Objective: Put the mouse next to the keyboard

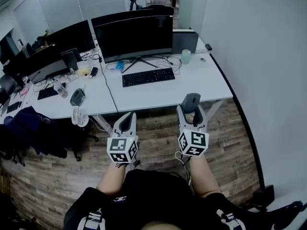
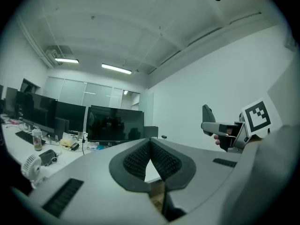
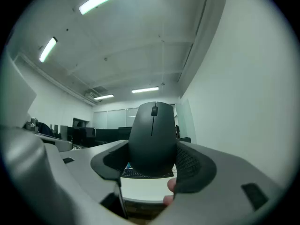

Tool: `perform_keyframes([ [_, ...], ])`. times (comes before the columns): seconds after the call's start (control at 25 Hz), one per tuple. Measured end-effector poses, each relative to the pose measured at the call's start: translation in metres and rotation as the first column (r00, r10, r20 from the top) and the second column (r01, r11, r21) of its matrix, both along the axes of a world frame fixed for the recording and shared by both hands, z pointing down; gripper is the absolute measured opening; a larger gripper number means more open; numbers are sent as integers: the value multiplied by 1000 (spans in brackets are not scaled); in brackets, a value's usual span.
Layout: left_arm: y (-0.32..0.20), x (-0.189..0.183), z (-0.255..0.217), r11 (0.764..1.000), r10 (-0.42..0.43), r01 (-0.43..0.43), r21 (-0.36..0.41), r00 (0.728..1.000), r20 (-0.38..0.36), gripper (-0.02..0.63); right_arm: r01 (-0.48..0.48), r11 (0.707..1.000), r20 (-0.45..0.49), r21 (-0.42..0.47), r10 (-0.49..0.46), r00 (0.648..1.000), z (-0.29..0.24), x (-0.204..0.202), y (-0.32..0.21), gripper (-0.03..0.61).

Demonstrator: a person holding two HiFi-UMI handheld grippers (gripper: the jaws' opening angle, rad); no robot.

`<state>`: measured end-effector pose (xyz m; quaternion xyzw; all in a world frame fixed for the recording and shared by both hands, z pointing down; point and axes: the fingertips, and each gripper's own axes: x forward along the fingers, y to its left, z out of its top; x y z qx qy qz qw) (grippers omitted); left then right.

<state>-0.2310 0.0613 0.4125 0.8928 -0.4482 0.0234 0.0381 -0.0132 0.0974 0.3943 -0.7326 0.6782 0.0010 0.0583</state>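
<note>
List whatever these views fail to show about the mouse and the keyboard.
- Underside and lower end of the mouse: right gripper view, covered by the pads.
- Key legends on the keyboard: head view, too small; in the right gripper view it is mostly behind the mouse.
- The small item beside the cup: head view, too small to identify.

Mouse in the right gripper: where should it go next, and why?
Probably carry the right gripper forward over the edge of the desk, toward the bare spot just right of the keyboard. Its jaws already clamp the mouse, but it hangs short of the desk, over the floor, so it can't be set down yet.
</note>
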Motion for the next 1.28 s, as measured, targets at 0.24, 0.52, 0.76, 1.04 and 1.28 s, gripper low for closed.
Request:
perform_keyframes([
  [0.24,3,3,-1,1000,5,-5,3,1000,-2,12,-8,1000,-25,2,8,1000,1,-1,6,308],
  [0.52,16,19,2,1000,11,-11,7,1000,1,12,-10,1000,-20,-8,10,1000,7,14,16,310],
  [0.76,29,30,12,1000,27,-27,-15,1000,15,12,-9,1000,-15,-14,9,1000,9,23,23,310],
  [1.04,14,47,18,998,59,-59,-16,998,6,12,-27,999,-7,-19,27,1000,18,33,18,310],
  [1.28,-13,78,25,994,107,-108,-10,994,-21,12,-56,998,-29,-13,56,998,20,54,-2,310],
])
